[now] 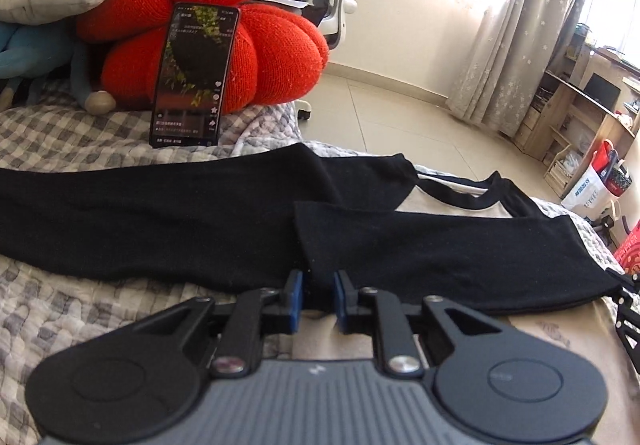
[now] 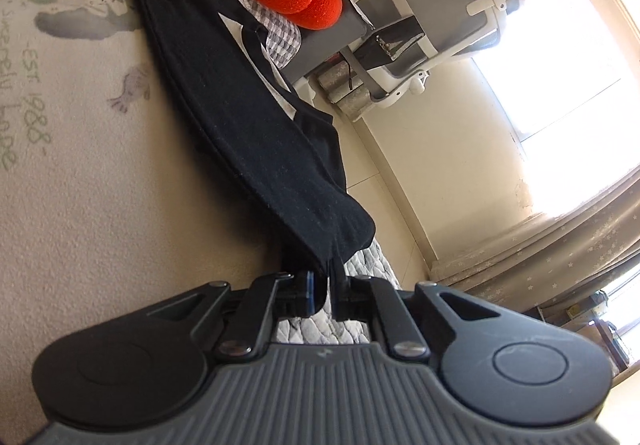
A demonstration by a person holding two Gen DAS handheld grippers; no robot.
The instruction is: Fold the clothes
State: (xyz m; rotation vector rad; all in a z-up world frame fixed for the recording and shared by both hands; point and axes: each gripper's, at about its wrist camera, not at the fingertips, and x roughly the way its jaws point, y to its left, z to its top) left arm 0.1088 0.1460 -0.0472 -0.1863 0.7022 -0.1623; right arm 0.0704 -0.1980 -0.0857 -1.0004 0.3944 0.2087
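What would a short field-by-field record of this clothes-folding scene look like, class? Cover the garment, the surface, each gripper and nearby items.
garment: black and white long-sleeved shirt, spread flat, both sleeves folded across it
surface: bed with a grey checked quilt
left gripper: jaws slightly apart at a black sleeve edge, no clear pinch
right gripper: black cloth bunched between its jaws; grip uncertain
phone: upright, screen lit, leaning on the red cushion
background: office chair, curtains, tiled floor

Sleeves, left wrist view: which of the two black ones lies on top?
The right sleeve, its cuff edge overlapping the long left sleeve beneath it.
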